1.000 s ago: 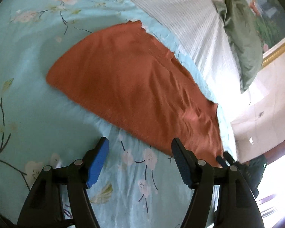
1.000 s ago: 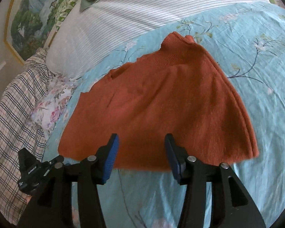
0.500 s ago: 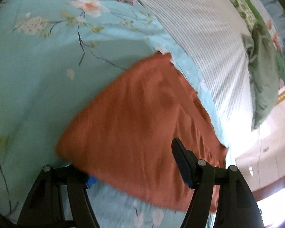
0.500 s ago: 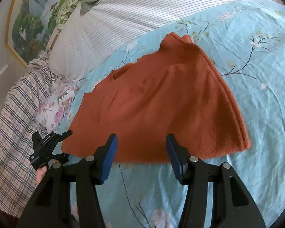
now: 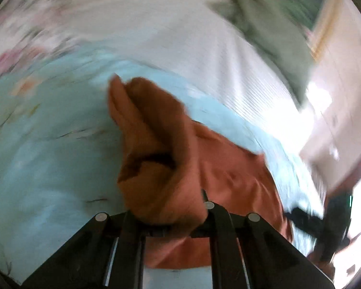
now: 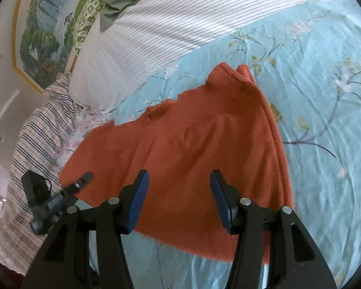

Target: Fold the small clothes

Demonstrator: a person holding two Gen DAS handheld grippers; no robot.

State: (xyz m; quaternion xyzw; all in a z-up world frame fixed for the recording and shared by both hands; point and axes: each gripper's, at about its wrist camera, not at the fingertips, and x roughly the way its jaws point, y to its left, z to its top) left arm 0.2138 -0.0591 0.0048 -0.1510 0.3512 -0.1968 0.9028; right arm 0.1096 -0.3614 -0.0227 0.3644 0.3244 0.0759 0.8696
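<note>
Left wrist view, blurred: my left gripper (image 5: 166, 219) is clamped on a bunched corner of the orange garment (image 5: 156, 149), lifting it off the bed (image 5: 48, 156), likely to fold it over. Right wrist view: my right gripper (image 6: 178, 200) hangs with fingers spread above the garment's near hem; only here does the garment's flat spread show.

An orange knitted garment (image 6: 192, 149) lies spread flat on the bed, ribbed neck farthest away; one edge is bunched and lifted off the cover.
</note>
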